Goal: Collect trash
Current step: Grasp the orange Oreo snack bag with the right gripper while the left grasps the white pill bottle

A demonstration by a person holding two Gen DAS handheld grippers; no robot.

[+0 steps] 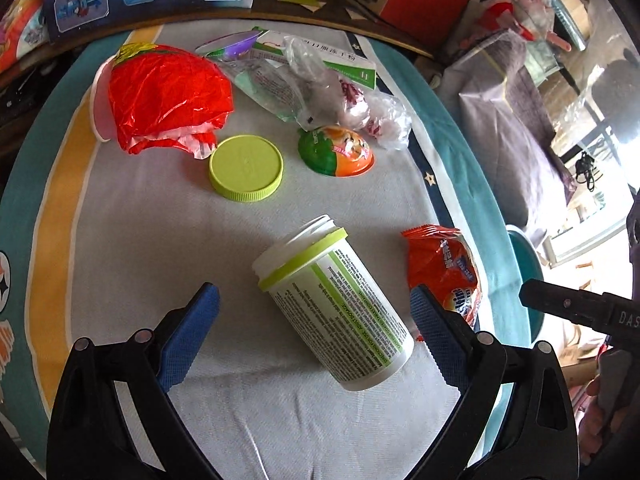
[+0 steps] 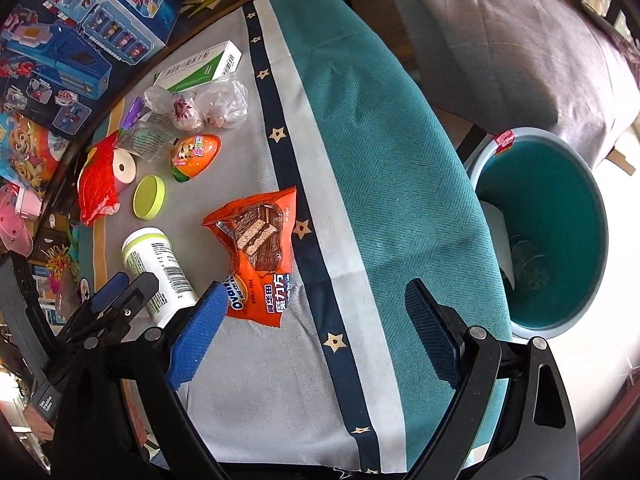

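Two hand-held grippers are hovering over a littered cloth-covered table (image 2: 352, 92). The left gripper (image 1: 316, 312), jaws spread and empty, is straddling a lidless white bottle (image 1: 340, 304) lying on its side, its green lid (image 1: 246, 168) farther off. The right gripper (image 2: 316, 320), equally spread, is hanging over bare cloth just right of an orange snack wrapper (image 2: 260, 256). The teal bin (image 2: 560, 240) is waiting beyond the table's right edge. The round bottle could roll from a skewed pinch.

Grey-teal cloth (image 1: 248, 420) bears bottle (image 1: 340, 308), lid (image 1: 246, 168), wrappers (image 2: 260, 256).
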